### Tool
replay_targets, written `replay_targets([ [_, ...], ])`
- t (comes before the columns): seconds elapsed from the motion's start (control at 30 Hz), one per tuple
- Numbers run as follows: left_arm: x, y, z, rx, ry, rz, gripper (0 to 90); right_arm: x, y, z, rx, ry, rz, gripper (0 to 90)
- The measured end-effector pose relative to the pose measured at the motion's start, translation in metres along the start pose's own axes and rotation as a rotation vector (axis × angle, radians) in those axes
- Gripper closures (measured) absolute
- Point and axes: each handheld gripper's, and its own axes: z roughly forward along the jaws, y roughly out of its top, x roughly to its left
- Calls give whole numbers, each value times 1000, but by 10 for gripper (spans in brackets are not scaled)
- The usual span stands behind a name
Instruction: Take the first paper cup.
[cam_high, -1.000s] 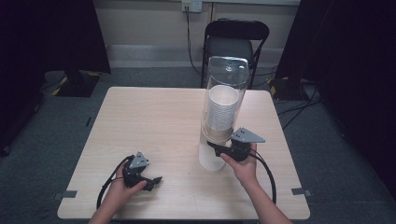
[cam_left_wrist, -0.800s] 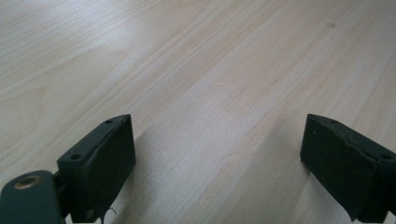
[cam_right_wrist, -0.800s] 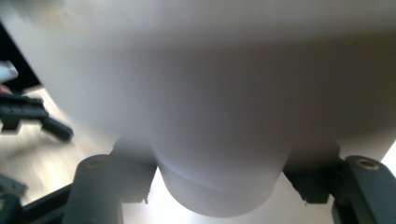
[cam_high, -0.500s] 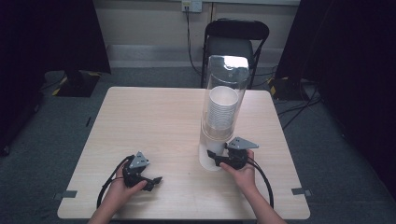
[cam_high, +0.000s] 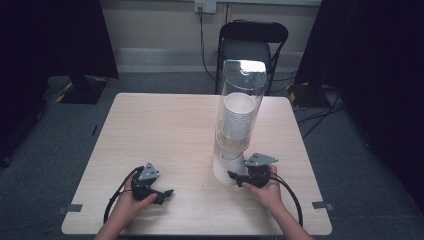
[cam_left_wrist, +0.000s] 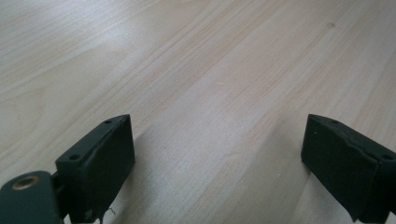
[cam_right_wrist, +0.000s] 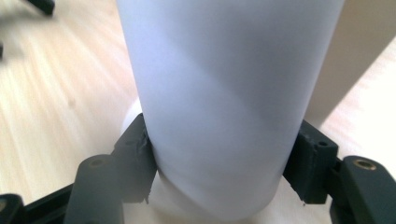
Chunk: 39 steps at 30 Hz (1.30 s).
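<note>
- My right hand-held gripper grasps the white cup under the clear cup dispenser, worktop right.
- Left hand-held gripper released, resting near front-left edge.
- No legible writing.
- Chair behind.

Table: pale wood-grain laminate, smooth, slight sheen. Cup dispenser tube: clear glossy plastic, glare on top. Stacked cups inside: white, matt, look like paper. White cup between the right gripper jaws: smooth, matt. Jaw pads: matt black, edges slightly frayed.
</note>
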Motion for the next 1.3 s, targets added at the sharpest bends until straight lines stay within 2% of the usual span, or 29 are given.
replay_targets([
  [0.1, 0, 0, 0, -1, 0, -1, 92, 1, -5, -3, 19, 8, -6, 353],
  [0.17, 0, 0, 0, 0, 0, 0, 92, -1, -8, -7, 13, 12, 18, 353],
  [0.4, 0, 0, 0, 3, -1, 3, 92, -6, -13, -20, 39, -15, -16, 350],
  [0.67, 0, 0, 0, 3, -1, 3, 92, -12, -24, -31, 74, -38, -27, 348],
  [0.83, 0, 0, 0, 3, -1, 3, 92, -13, -28, -46, 53, -45, -33, 347],
  [0.97, 0, 0, 0, 6, 3, 5, 84, 0, -27, -50, 14, -3, -46, 345],
  [1.17, -2, 0, -1, 10, 20, -11, 85, 14, -27, -42, 37, 45, -58, 344],
  [1.2, -3, -1, -1, 10, 20, -23, 87, 19, -26, -39, 48, 63, -81, 344],
  [1.3, -5, -1, -2, 6, 27, -33, 113, 23, -25, -37, 56, 80, -92, 344],
])
